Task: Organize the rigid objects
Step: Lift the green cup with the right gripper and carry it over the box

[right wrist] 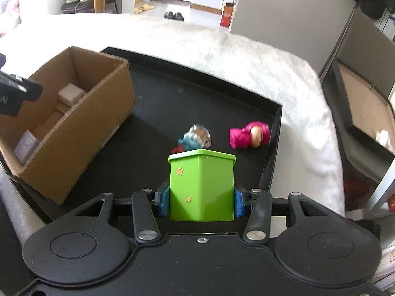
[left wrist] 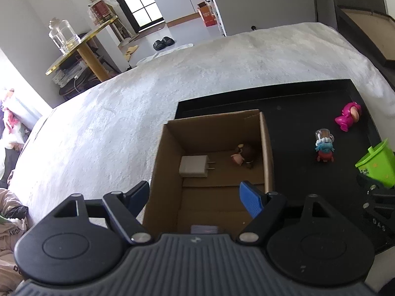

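Note:
An open cardboard box [left wrist: 267,148] [right wrist: 103,113] stands on the left of a black tray [left wrist: 296,113] [right wrist: 197,91]. Inside it lie a white charger plug [left wrist: 193,166] [right wrist: 70,94] and a small brown figure [left wrist: 246,154]. My left gripper [left wrist: 195,197] is open and empty above the box's near end. My right gripper [right wrist: 202,201] is shut on a green square box with star stickers [right wrist: 202,185] [left wrist: 377,165], held above the tray. A blue and red figure [left wrist: 324,148] [right wrist: 195,139] and a pink toy [left wrist: 349,114] [right wrist: 249,134] lie on the tray.
The tray rests on a white fluffy cover [left wrist: 148,86] [right wrist: 246,56]. A gold-edged side table with a glass jar [left wrist: 63,34] stands far left. A dark open case [right wrist: 365,113] sits to the right of the bed.

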